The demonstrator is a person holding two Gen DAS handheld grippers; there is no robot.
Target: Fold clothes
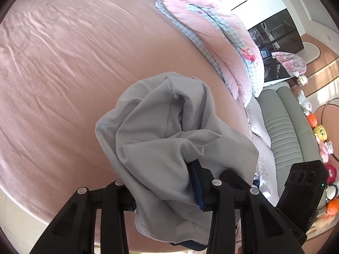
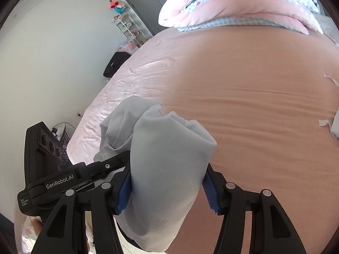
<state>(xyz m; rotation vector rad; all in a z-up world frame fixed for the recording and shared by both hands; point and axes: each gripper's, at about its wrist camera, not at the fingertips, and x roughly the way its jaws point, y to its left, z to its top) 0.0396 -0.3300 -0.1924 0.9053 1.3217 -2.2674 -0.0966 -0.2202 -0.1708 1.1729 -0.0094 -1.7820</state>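
Observation:
A light grey garment [image 1: 161, 131] hangs bunched and crumpled over the pink bed sheet [image 1: 63, 67]. My left gripper [image 1: 165, 184] is shut on it; one blue pad [image 1: 197, 182] shows and the other finger is hidden under the cloth. In the right wrist view the same grey garment [image 2: 167, 160] is a thick rolled bundle squeezed between two blue pads [image 2: 124, 192]. My right gripper [image 2: 167, 186] is shut on it. Both grippers sit close together near the bed's front edge, and the left tool's black body [image 2: 42, 154] shows beside the right one.
A folded pink and blue-check quilt [image 1: 222, 36] lies along the far side of the bed. Past it are a grey padded seat [image 1: 281, 124] and several plush toys [image 1: 320, 133]. A white cloth piece [image 2: 334, 124] lies at the sheet's right edge. A black bag [image 2: 115, 63] sits by the wall.

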